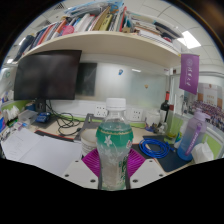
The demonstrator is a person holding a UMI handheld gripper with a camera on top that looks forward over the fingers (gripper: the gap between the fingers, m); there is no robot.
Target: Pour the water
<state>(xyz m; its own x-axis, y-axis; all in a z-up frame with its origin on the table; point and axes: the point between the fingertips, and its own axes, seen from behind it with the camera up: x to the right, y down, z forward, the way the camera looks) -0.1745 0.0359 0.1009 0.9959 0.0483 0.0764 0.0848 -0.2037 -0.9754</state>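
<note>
Standing upright at the lower centre of the frame, a clear plastic water bottle [114, 148] with a white cap and a green label sits right between the gripper [113, 165] fingers. Magenta pads [92, 161] show at either side of the bottle's lower half, pressed close against it, so the gripper appears clenched on the bottle (no gap shows on either side). The water inside reaches up to the bottle's shoulder.

Beyond the bottle stretches a white desk [45, 140]. A coil of blue cable [154, 148] lies to the right of the bottle, on a blue surface, and a translucent purple tumbler [191, 133] stands further right, at the right middle of the frame. A dark monitor [47, 74] fills the upper left, with tangled wires beneath it. Across the top runs a white shelf [100, 42] loaded with books and folders, and a purple banner [190, 72] hangs at the upper right.
</note>
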